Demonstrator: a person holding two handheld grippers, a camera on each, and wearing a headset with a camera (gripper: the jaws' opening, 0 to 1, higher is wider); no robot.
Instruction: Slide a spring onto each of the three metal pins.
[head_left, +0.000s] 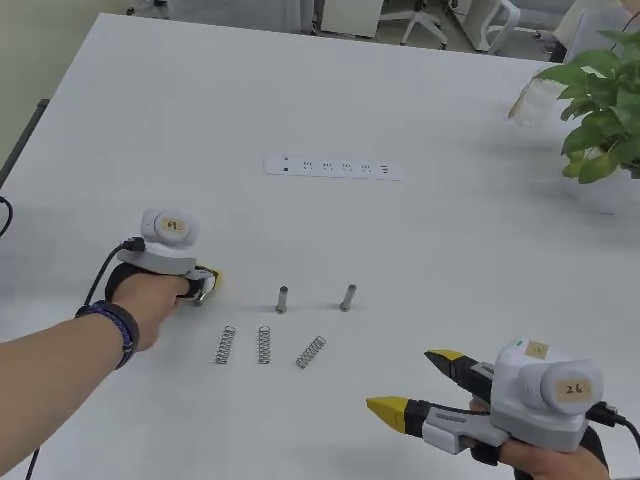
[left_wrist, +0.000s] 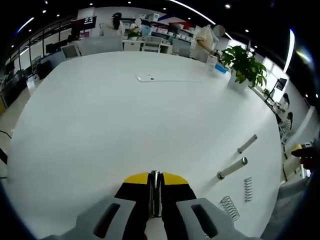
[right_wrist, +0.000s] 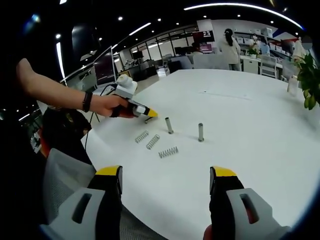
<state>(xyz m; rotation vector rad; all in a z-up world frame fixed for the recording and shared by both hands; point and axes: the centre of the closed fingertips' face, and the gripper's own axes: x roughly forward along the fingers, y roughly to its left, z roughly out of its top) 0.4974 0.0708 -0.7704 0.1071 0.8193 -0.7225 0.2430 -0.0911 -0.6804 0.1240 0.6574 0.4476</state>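
Steel pins: left pin (head_left: 282, 299) and right pin (head_left: 347, 297) stand upright, side by side, on the white table (head_left: 420, 240); third pin (left_wrist: 155, 192) sits between the left gripper's jaws
Springs: three springs (head_left: 264, 344) lie flat in a row just in front of the standing pins; none is on a pin
Left gripper (head_left: 203, 285): jaws pressed together on the third pin; near the left pin
Right gripper (head_left: 415, 382): jaws spread wide, holding nothing; well apart from the springs
Power strip (head_left: 332, 167): farther back on the table

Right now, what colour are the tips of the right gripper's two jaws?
Yellow, on the grey-and-black right gripper; clearest in the right gripper view.
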